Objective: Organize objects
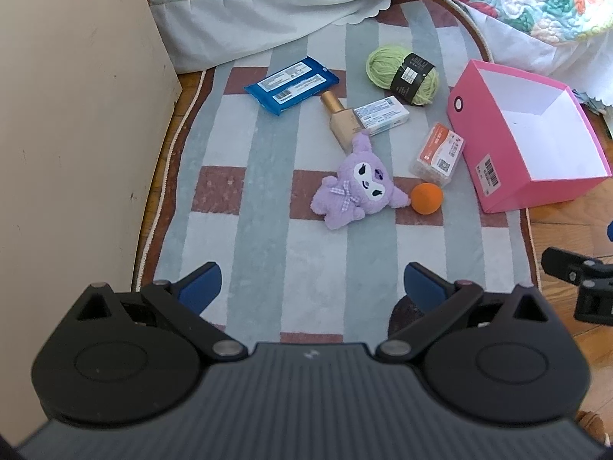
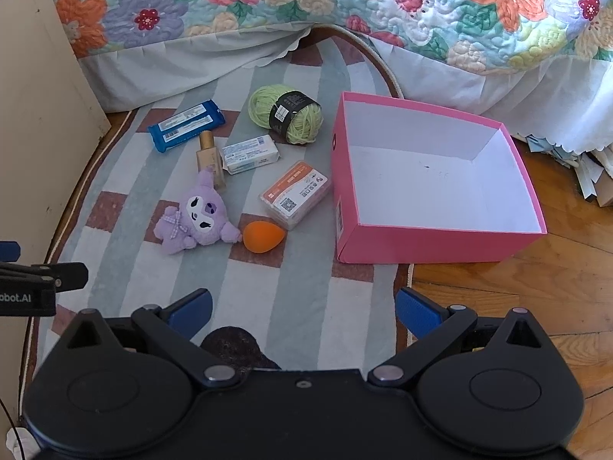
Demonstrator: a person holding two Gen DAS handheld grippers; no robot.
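Note:
On a striped rug (image 1: pixel 268 230) lie a purple plush toy (image 1: pixel 356 186) (image 2: pixel 199 214), an orange sponge (image 1: pixel 427 199) (image 2: pixel 264 236), a cotton swab box (image 1: pixel 436 155) (image 2: pixel 297 193), a foundation bottle (image 1: pixel 339 120) (image 2: pixel 210 159), a white carton (image 1: pixel 381 115) (image 2: pixel 249 154), a blue wipes pack (image 1: pixel 291 85) (image 2: pixel 186 125) and green yarn (image 1: pixel 402 74) (image 2: pixel 285 113). An empty pink box (image 1: pixel 494 176) (image 2: pixel 433 243) stands to their right. My left gripper (image 1: pixel 312 287) and right gripper (image 2: pixel 302 308) are open, empty, and hover short of the objects.
A bed with a floral quilt (image 2: pixel 306 0) and white skirt borders the far side. A beige cabinet side (image 1: pixel 76 115) stands at the left. Wooden floor (image 2: pixel 536 287) lies right of the rug. Paper scraps (image 2: pixel 586 168) lie by the bed's right end.

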